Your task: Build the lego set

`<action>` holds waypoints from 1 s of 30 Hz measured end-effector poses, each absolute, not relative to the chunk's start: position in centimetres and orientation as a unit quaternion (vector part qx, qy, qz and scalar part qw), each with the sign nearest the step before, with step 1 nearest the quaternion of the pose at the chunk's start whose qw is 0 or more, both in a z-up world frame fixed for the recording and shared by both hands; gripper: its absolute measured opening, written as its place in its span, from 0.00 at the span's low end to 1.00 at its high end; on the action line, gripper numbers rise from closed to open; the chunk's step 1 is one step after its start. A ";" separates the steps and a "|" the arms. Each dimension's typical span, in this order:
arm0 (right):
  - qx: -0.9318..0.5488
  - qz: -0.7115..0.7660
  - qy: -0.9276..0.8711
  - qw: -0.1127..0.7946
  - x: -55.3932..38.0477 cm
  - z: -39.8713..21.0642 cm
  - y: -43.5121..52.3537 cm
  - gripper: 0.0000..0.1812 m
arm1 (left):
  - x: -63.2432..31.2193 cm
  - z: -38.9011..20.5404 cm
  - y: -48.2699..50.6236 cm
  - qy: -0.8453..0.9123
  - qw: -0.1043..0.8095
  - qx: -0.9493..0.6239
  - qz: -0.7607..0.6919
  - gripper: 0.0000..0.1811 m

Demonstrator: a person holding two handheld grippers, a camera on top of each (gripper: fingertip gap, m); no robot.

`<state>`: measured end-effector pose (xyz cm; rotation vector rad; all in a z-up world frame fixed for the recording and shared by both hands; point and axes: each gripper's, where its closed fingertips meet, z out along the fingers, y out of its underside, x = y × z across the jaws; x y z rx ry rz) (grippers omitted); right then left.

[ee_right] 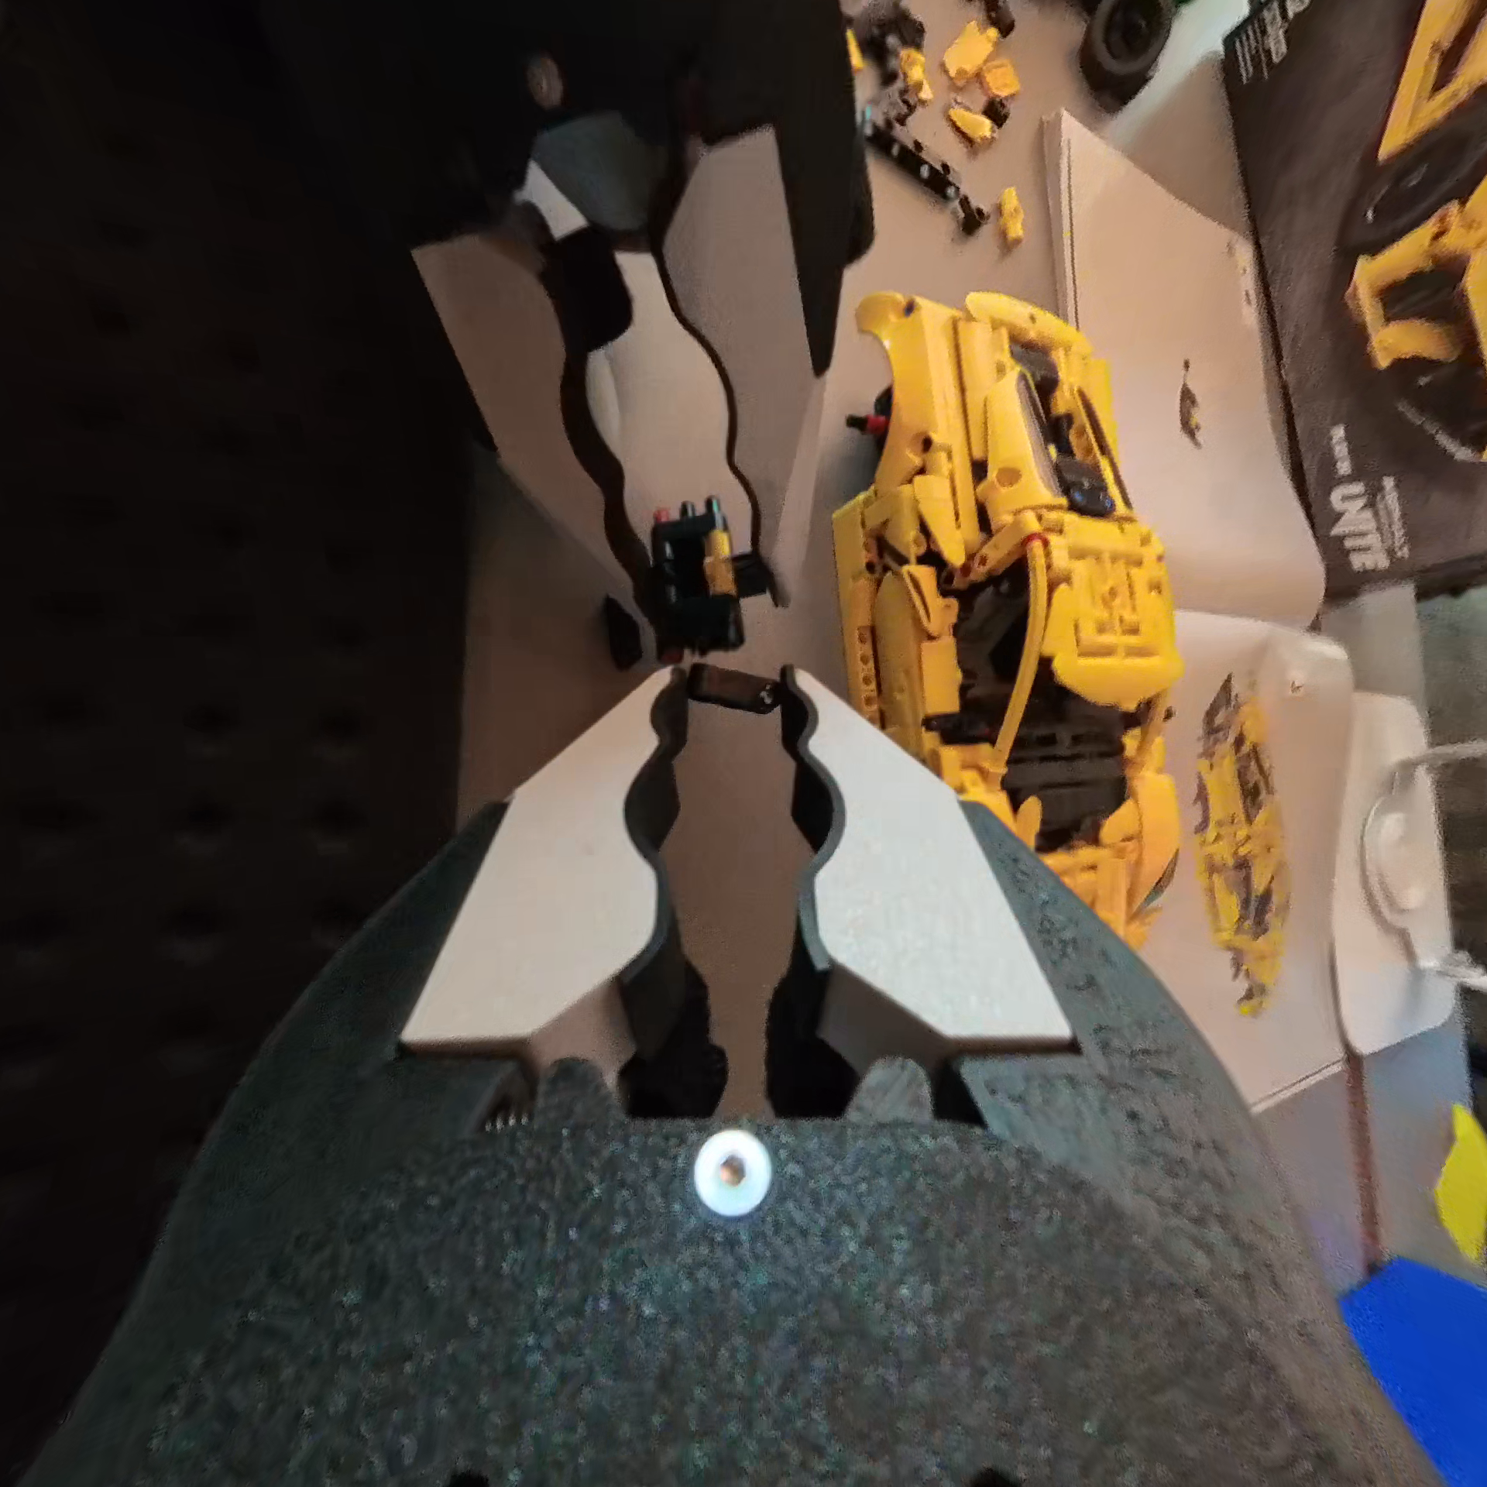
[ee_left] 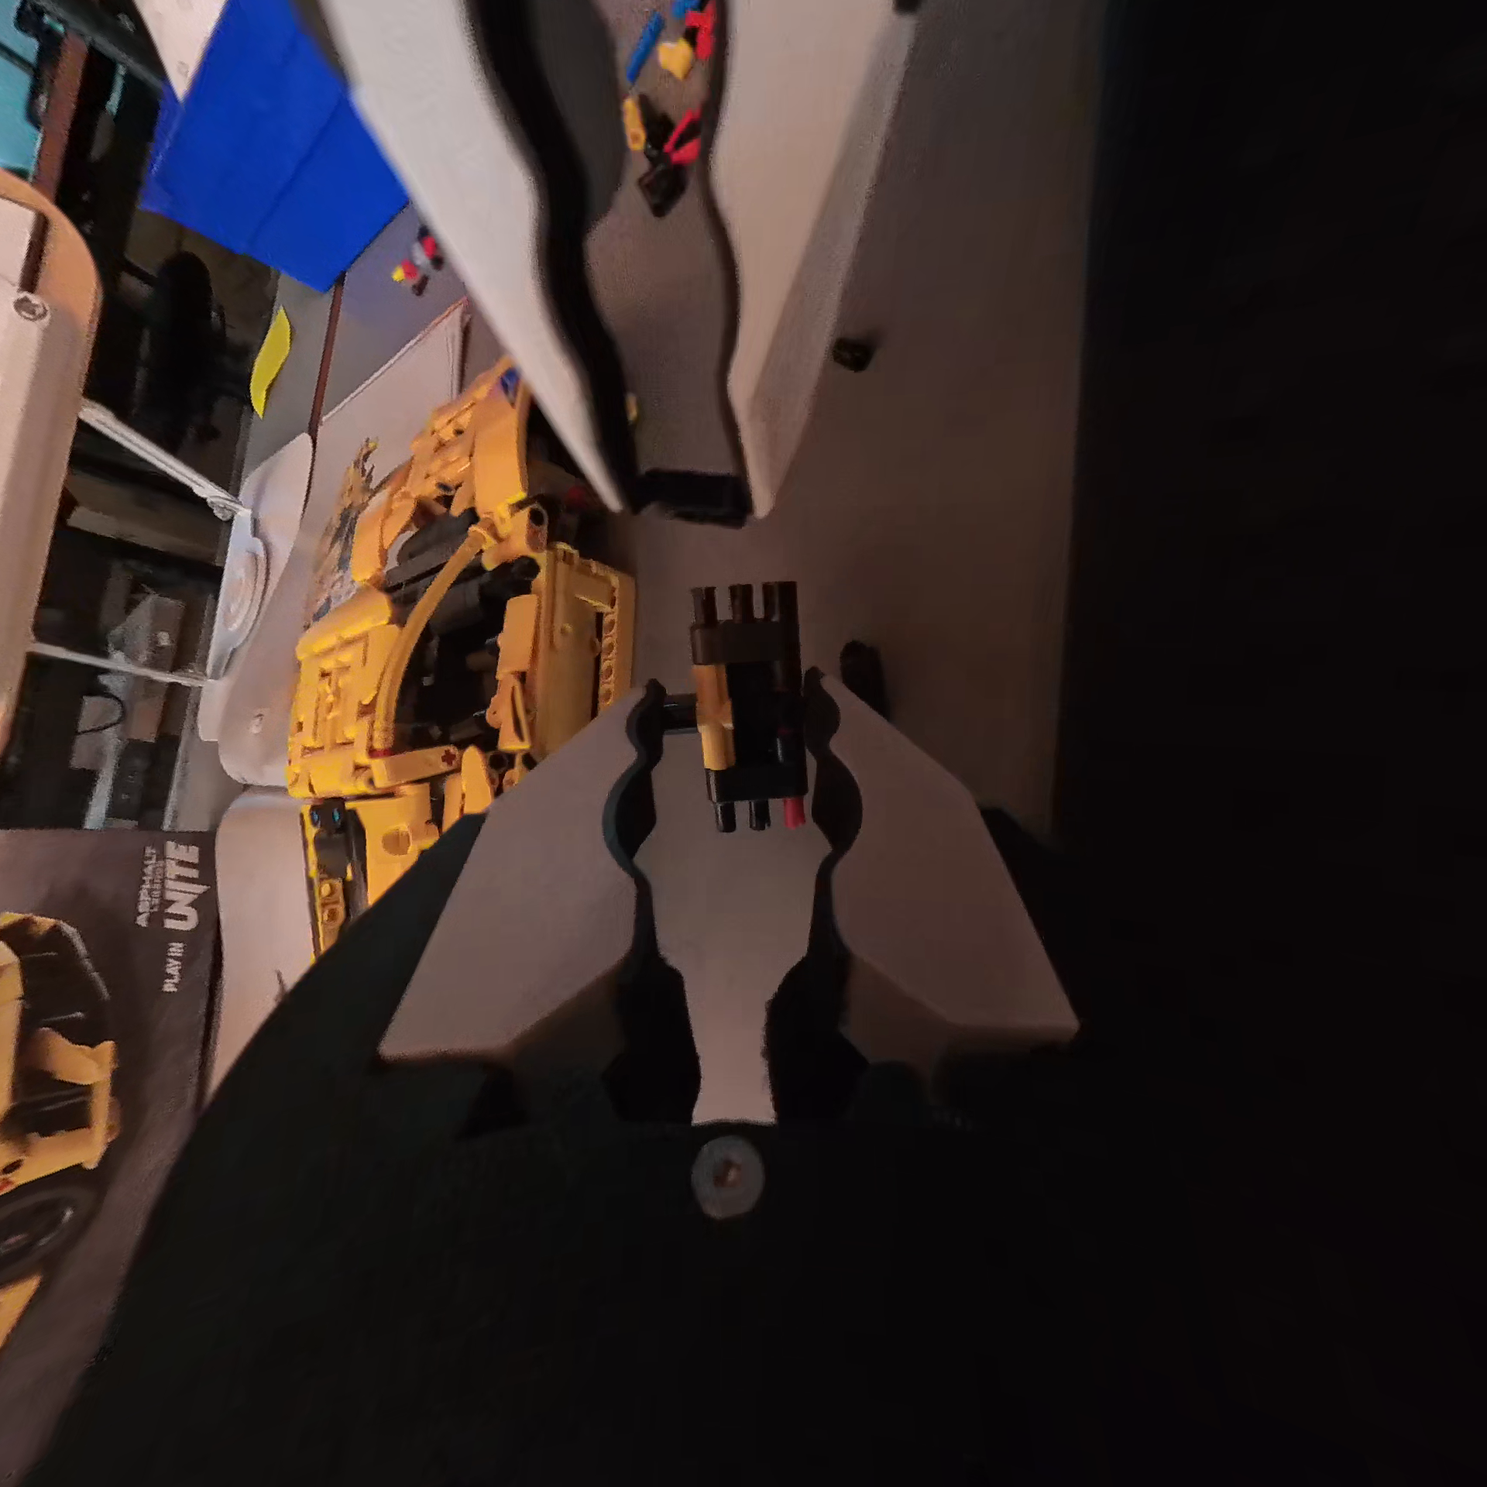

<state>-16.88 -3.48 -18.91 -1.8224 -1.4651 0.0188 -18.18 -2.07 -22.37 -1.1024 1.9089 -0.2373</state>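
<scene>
My left gripper (ee_left: 734,700) is shut on a small black and yellow sub-assembly (ee_left: 748,716) with black and red pins sticking out, held just above the table. My right gripper (ee_right: 731,680) is shut on a small black piece (ee_right: 728,684), held crosswise between its tips. The two grippers face each other tip to tip, and the black piece sits just short of the sub-assembly (ee_right: 692,579). The right gripper also shows in the left wrist view (ee_left: 688,491). The part-built yellow car (ee_left: 451,644) (ee_right: 1006,603) lies beside them on an open instruction booklet (ee_right: 1207,418).
The set's box (ee_left: 80,1046) (ee_right: 1368,282) lies beyond the car. Loose yellow, black, red and blue pieces (ee_left: 668,105) (ee_right: 949,96) are scattered on the table. A small black piece (ee_left: 861,668) (ee_right: 624,636) lies by the sub-assembly. A blue object (ee_left: 265,161) stands farther off. My right fingertips sit around 4 cm from my left ones.
</scene>
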 end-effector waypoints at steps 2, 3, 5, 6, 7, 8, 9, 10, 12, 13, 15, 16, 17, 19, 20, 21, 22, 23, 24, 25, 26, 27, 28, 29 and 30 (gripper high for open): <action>-0.713 0.005 -0.594 0.372 -17.3 -19.0 -3.4 0.12 | -18.1 -22.3 -2.3 0.773 0.452 -0.436 -0.086 0.19; -0.711 -0.003 -0.602 0.364 -17.3 -19.3 -3.2 0.12 | -18.0 -22.3 -2.5 0.774 0.452 -0.435 -0.090 0.19; -0.707 -0.005 -0.616 0.346 -17.4 -19.8 -3.4 0.12 | -18.0 -22.4 -2.5 0.776 0.450 -0.434 -0.083 0.19; -0.711 0.003 -0.617 0.337 -17.5 -19.9 -3.5 0.12 | -18.0 -22.5 -2.4 0.777 0.451 -0.433 -0.078 0.20; -0.717 0.013 -0.616 0.326 -17.5 -20.1 -3.6 0.12 | -18.0 -22.5 -2.3 0.777 0.453 -0.432 -0.073 0.19; -0.722 0.018 -0.614 0.319 -17.4 -20.3 -3.6 0.12 | -18.0 -22.4 -2.3 0.776 0.455 -0.431 -0.069 0.19; -0.729 0.017 -0.609 0.313 -17.1 -20.4 -3.4 0.12 | -18.0 -22.3 -2.2 0.775 0.458 -0.430 -0.068 0.19; -0.738 0.024 -0.600 0.307 -16.9 -20.4 -3.2 0.12 | -18.0 -22.1 -2.3 0.773 0.463 -0.428 -0.071 0.19; -0.745 0.048 -0.587 0.312 -17.1 -20.3 -3.1 0.12 | -18.0 -21.9 -2.2 0.770 0.467 -0.429 -0.072 0.19; -0.738 0.042 -0.592 0.322 -17.1 -20.2 -3.0 0.12 | -18.0 -22.0 -2.2 0.770 0.463 -0.432 -0.076 0.19; -0.721 0.025 -0.606 0.336 -17.5 -20.1 -3.1 0.12 | -18.1 -22.2 -2.2 0.773 0.455 -0.436 -0.078 0.19; -0.712 0.013 -0.614 0.341 -17.6 -20.1 -3.2 0.12 | -18.1 -22.3 -2.2 0.774 0.454 -0.435 -0.077 0.19; -0.702 0.004 -0.622 0.346 -17.6 -20.1 -3.2 0.12 | -18.1 -22.3 -2.3 0.774 0.453 -0.435 -0.078 0.19; -0.683 -0.010 -0.636 0.358 -17.7 -19.8 -3.3 0.12 | -18.1 -22.2 -2.4 0.774 0.451 -0.436 -0.085 0.19; -0.672 -0.016 -0.645 0.364 -17.8 -19.7 -3.4 0.12 | -18.1 -22.2 -2.5 0.774 0.447 -0.439 -0.092 0.19; -0.665 -0.031 -0.653 0.361 -17.8 -19.9 -3.5 0.12 | -18.1 -22.3 -2.7 0.775 0.441 -0.442 -0.097 0.19; -0.658 -0.049 -0.663 0.355 -17.7 -20.0 -3.5 0.12 | -18.1 -22.5 -2.8 0.777 0.434 -0.444 -0.101 0.19; -0.647 -0.064 -0.672 0.355 -17.8 -20.0 -3.6 0.12 | -18.1 -22.6 -2.8 0.777 0.429 -0.448 -0.104 0.19; -0.635 -0.082 -0.681 0.355 -17.8 -20.0 -3.5 0.12 | -18.1 -22.6 -2.8 0.776 0.425 -0.453 -0.109 0.19; -0.625 -0.096 -0.689 0.354 -17.8 -19.9 -3.5 0.12 | -18.2 -22.6 -2.9 0.775 0.419 -0.458 -0.117 0.19; -0.617 -0.109 -0.696 0.350 -17.8 -20.0 -3.5 0.12 | -18.2 -22.6 -2.9 0.774 0.414 -0.463 -0.124 0.19; -0.610 -0.119 -0.702 0.347 -17.9 -20.0 -3.5 0.12 | -18.2 -22.7 -2.9 0.774 0.411 -0.466 -0.126 0.19; -0.608 -0.125 -0.706 0.341 -17.9 -20.1 -3.5 0.12 | -18.2 -22.6 -2.9 0.774 0.412 -0.464 -0.124 0.19; -0.608 -0.128 -0.710 0.332 -17.8 -20.3 -3.5 0.12 | -18.2 -22.6 -3.0 0.776 0.413 -0.461 -0.121 0.19; -0.609 -0.127 -0.712 0.325 -17.7 -20.4 -3.5 0.12 | -18.2 -22.6 -3.1 0.777 0.415 -0.459 -0.119 0.19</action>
